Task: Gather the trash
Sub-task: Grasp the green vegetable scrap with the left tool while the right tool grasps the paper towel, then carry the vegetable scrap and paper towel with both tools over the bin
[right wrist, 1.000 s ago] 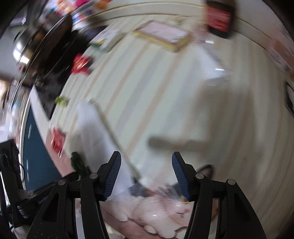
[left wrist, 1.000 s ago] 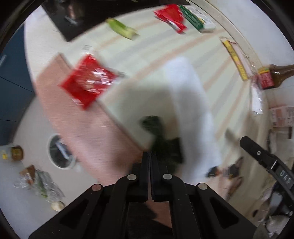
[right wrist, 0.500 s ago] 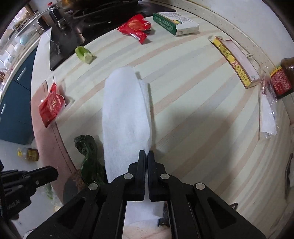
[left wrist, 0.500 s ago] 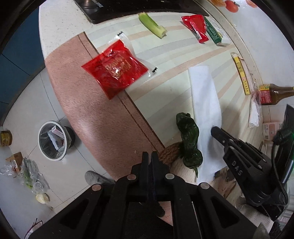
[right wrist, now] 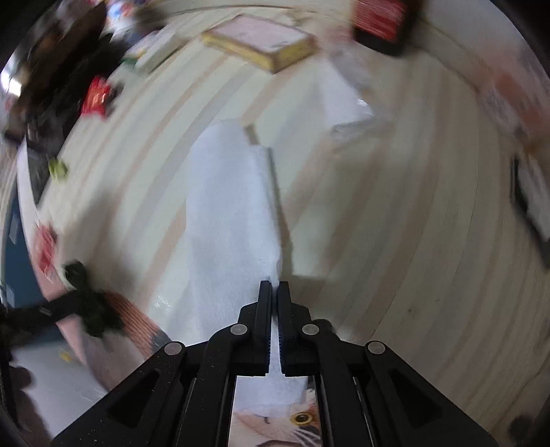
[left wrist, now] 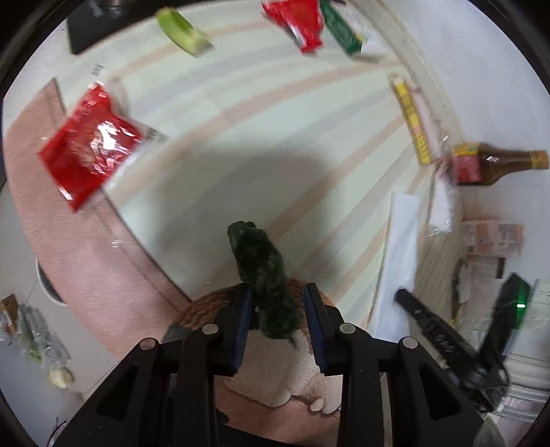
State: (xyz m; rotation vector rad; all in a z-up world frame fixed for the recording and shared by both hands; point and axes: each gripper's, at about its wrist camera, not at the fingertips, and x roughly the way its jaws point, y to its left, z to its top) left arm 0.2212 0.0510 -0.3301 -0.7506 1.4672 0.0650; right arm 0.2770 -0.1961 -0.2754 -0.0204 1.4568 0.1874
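Left tongs (left wrist: 278,316): yours, pointing steeply down, jaws spread a little, having just been opening. Dark green wilted veg scrap (left wrist: 264,282) sits between the pads; touching or not, can't tell w/ blur. Half a sec ago these tongs were pressed together w/ the scrap lying ahead of them near the surface edge. Judgement: you're set to pinch it, pickup not yet made.

Right tongs (right wrist: 274,292): pressed nearly together, pinching the near edge of the white paper towel (right wrist: 230,220); jaws just eased apart slightly, towel remains between them. Towel now lies off to the right in the left view, so it reads as dragged clear of the scrap.

Materials, outward:
- Scrap: limp, crinkled, matte, irregular.
- Towel: long, soft, fibrous, folded strip.
- Surface (left wrist: 240,130): smooth, pale, striped; pink band along edge.
- Red foil packet (left wrist: 89,148): flat, glossy, crinkly, on the edge.
- Pale green stalk piece (left wrist: 182,32): firm, cut, far side.
- Brown sauce bottle (left wrist: 491,165): lying down, glassy.
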